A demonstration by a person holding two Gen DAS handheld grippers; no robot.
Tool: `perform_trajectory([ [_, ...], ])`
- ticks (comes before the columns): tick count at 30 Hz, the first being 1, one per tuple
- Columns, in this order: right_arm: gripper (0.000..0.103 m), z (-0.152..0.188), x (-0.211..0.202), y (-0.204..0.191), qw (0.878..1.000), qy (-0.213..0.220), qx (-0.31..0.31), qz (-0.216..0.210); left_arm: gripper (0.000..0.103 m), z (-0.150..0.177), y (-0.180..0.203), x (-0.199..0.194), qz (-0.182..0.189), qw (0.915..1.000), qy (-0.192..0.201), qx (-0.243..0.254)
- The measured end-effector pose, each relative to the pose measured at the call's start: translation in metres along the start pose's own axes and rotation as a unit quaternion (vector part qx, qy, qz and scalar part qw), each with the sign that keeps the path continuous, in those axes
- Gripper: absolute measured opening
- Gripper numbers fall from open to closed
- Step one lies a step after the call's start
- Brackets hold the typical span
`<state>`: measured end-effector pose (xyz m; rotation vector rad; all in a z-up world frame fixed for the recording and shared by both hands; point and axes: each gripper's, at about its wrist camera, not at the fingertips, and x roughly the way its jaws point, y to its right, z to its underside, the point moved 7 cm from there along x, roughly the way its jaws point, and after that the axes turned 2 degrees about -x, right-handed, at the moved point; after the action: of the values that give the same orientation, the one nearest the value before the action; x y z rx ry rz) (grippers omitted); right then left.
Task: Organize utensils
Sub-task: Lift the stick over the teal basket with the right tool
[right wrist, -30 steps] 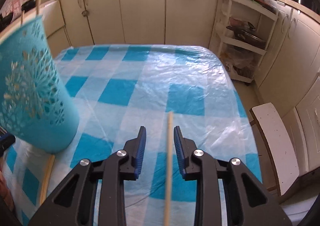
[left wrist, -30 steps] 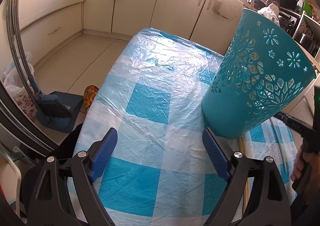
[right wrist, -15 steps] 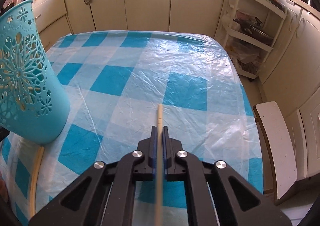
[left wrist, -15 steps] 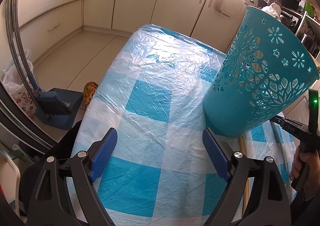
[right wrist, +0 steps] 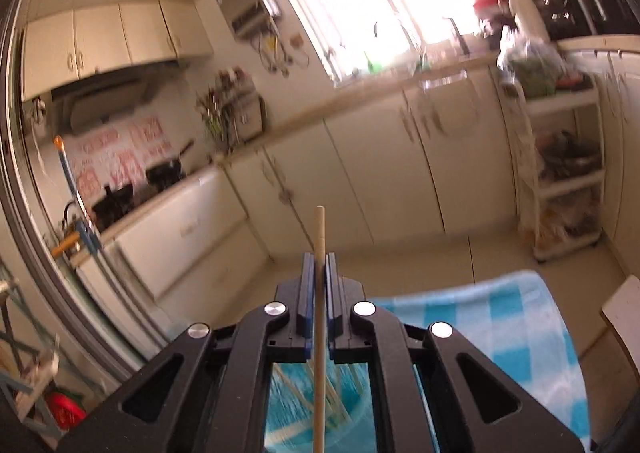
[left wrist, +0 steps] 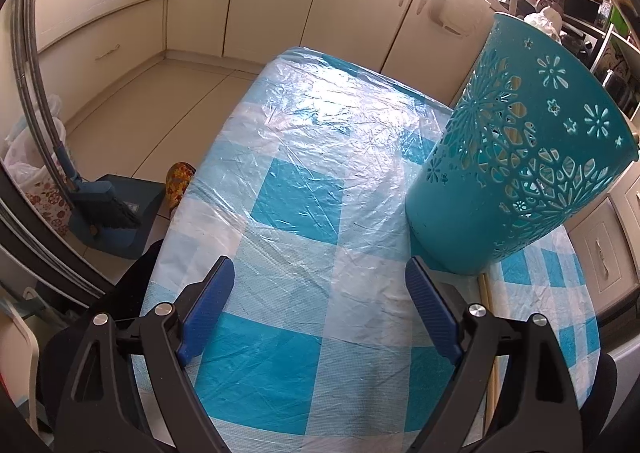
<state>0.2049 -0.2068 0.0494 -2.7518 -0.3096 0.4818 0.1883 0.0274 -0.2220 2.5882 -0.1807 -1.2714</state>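
While the left gripper point(left wrist: 320, 305) hung spread above the checked table point(left wrist: 288, 189), angled down, the right gripper point(right wrist: 319, 273), aimed nearly level, pinched a wooden chopstick point(right wrist: 319, 237).

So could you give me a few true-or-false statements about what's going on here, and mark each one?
1. The right gripper is shut on a wooden stick. True.
2. The left gripper holds the teal basket. False: its jaws stand wide open with nothing between them, and the basket stands beside it.
3. The table has a blue and white checked cover. True.
4. The teal basket lies on its side. False: it stands on its base on the table.
5. A blue dustpan and brush are on the floor. True.
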Motion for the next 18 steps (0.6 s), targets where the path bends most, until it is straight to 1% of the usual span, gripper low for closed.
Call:
perform_trajectory([
  [2,0.006,0.0,0.016,-0.004,1.0,0.021,-0.002,0.022,0.084,-0.001,-0.002,-0.001,0.0,1.0,0.003,-0.002],
  [3,0.006,0.003,0.022,-0.004,0.999,0.024,-0.005,0.03,0.084,-0.001,-0.002,-0.001,0.0,1.0,0.005,-0.002],
  [6,0.006,0.019,0.04,0.002,0.998,0.018,-0.014,0.061,0.084,0.0,-0.001,-0.004,-0.003,0.9999,0.012,0.004],
  [8,0.006,0.031,0.043,0.009,0.997,0.006,-0.015,0.07,0.084,0.0,0.003,-0.006,-0.007,0.9997,0.019,0.015],
  [11,0.007,0.049,0.037,0.016,0.997,-0.013,-0.023,0.073,0.085,0.001,0.008,-0.008,-0.012,0.9992,0.024,0.03],
  [14,0.007,0.059,0.029,0.015,0.996,-0.031,-0.035,0.07,0.085,0.0,0.009,-0.007,-0.013,0.9992,0.023,0.031],
  [17,0.015,0.069,0.004,0.011,0.996,-0.037,-0.055,0.066,0.085,-0.001,0.009,-0.008,-0.012,0.9993,0.024,0.027],
  [18,0.02,0.073,-0.003,0.011,0.996,-0.037,-0.056,0.066,0.085,-0.001,0.009,-0.008,-0.013,0.9993,0.024,0.027],
])
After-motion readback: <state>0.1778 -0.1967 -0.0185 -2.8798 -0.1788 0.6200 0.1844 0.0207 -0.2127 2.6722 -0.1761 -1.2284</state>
